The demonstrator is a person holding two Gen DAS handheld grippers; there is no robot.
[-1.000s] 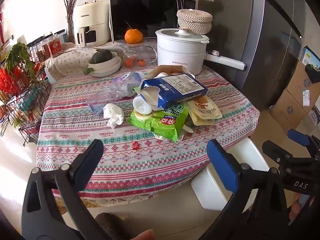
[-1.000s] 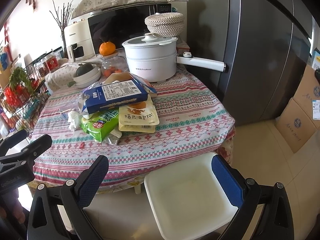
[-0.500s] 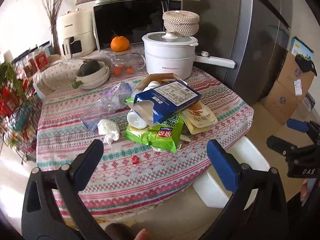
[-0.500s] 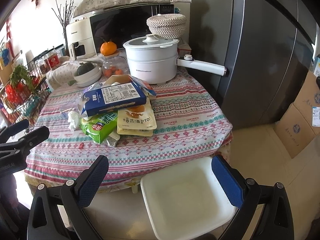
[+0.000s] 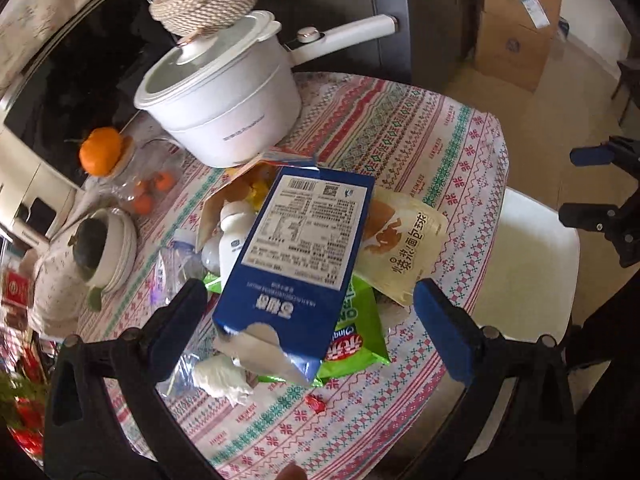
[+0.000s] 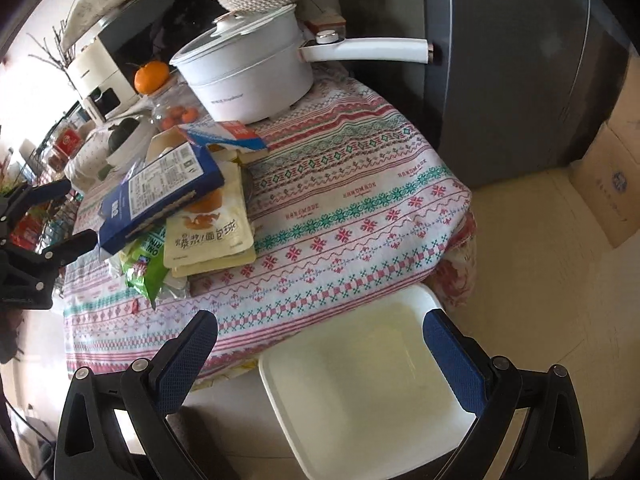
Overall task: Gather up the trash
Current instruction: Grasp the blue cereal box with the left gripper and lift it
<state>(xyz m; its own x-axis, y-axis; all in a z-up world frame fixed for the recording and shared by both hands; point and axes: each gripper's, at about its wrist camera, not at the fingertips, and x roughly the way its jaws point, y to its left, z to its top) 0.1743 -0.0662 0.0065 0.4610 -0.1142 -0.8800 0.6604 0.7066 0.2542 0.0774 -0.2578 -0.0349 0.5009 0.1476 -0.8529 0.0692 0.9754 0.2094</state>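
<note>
We had not picked up any trash yet. The white bin (image 6: 360, 392) was empty and sat on the floor at the table's (image 6: 360, 216) 6 o'clock edge.

All the trash lay in one pile on the table. We counted one blue box (image 5: 304, 248), one green bag (image 5: 352, 336), one yellow pouch (image 5: 404, 248), one white tissue (image 5: 220, 376), one small bottle (image 5: 232, 236) and one tiny red wrapper (image 5: 314, 404).

Our left gripper (image 5: 308, 328) was wide open and held nothing. It hung over the blue box. Our right gripper (image 6: 320, 344) was wide open too, over the bin.

One white pot (image 5: 224, 100) stood at 12 o'clock from the pile.
</note>
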